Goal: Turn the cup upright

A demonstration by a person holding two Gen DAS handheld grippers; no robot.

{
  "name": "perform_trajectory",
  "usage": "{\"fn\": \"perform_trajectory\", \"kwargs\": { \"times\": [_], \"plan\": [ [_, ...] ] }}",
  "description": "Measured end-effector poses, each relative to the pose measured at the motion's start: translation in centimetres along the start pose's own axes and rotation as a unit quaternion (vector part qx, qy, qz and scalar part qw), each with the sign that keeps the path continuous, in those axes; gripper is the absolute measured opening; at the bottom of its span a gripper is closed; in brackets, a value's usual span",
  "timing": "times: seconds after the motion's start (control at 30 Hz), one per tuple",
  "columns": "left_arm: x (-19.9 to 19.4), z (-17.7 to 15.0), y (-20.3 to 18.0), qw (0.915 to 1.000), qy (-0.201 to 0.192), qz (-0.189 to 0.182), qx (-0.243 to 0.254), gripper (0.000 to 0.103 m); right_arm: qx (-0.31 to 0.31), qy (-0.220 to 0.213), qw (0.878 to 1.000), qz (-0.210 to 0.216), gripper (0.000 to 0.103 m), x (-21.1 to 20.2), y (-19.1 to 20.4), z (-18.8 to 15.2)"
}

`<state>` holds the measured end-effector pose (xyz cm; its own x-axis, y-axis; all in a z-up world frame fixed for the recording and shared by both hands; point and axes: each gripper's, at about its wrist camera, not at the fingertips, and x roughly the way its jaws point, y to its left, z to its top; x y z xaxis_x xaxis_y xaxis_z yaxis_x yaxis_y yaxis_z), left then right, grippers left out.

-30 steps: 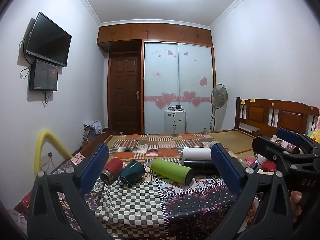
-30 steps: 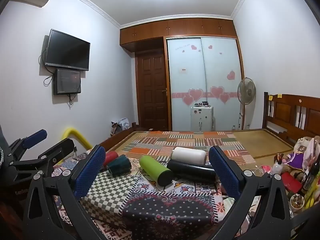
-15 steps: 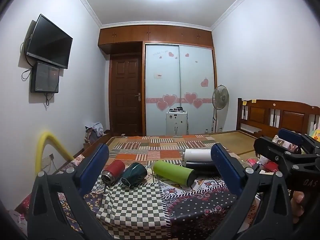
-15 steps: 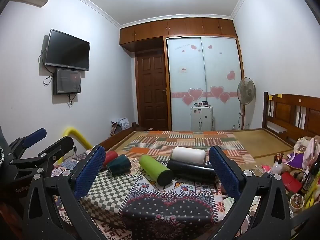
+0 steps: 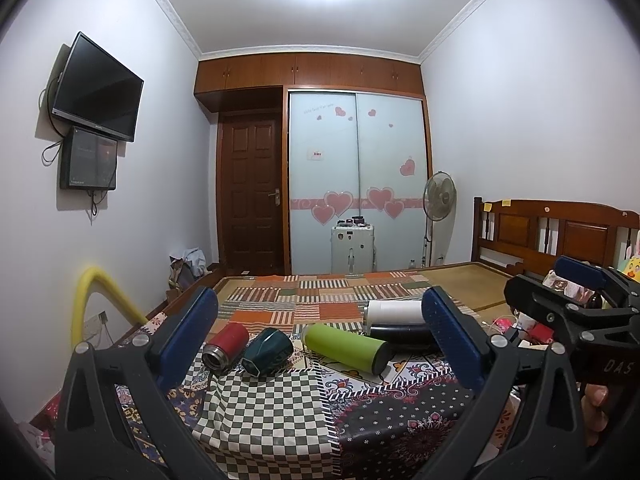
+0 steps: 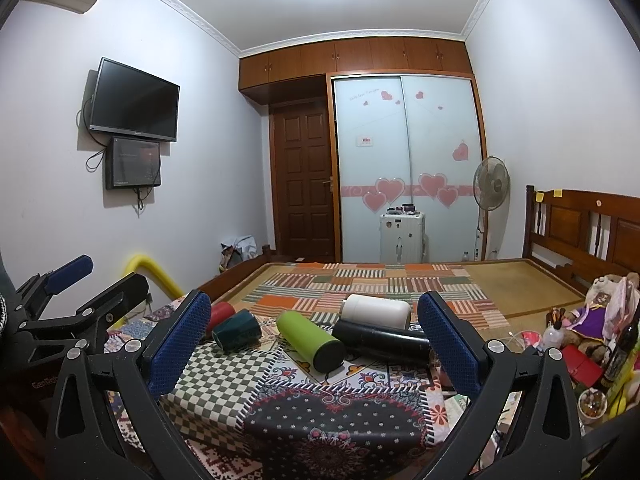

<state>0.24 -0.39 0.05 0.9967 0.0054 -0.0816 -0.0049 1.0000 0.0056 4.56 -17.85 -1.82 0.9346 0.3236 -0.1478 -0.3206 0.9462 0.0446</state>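
Note:
Several cups lie on their sides on a patchwork-covered table (image 5: 280, 412): a red cup (image 5: 226, 345), a dark green cup (image 5: 267, 351), a lime green cup (image 5: 346, 347), a black cup (image 5: 402, 334) and a white cup (image 5: 394, 311) behind it. They also show in the right wrist view: red (image 6: 222, 312), dark green (image 6: 237, 334), lime (image 6: 310, 340), black (image 6: 380, 342), white (image 6: 378, 310). My left gripper (image 5: 320, 340) is open and empty, short of the cups. My right gripper (image 6: 314, 344) is open and empty, also short of them.
The right gripper shows at the right edge of the left wrist view (image 5: 572, 320); the left gripper shows at the left of the right wrist view (image 6: 76, 312). A cluttered heap of toys and bottles (image 6: 592, 340) lies right of the table. A bed (image 6: 400, 280) is behind.
Both views have shifted only slightly; the left gripper has tilted up a little. The cups have not moved and both grippers stay open.

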Motion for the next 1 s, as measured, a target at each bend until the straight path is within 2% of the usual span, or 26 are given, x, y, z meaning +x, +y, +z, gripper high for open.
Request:
{"fn": "perform_trajectory", "kwargs": {
  "times": [1.0],
  "plan": [
    [-0.18,0.05,0.09,1.0000,-0.004,-0.001,-0.001,0.103,0.000,-0.002,1.000,-0.001,0.103,-0.13,0.29,0.21]
  ]
}}
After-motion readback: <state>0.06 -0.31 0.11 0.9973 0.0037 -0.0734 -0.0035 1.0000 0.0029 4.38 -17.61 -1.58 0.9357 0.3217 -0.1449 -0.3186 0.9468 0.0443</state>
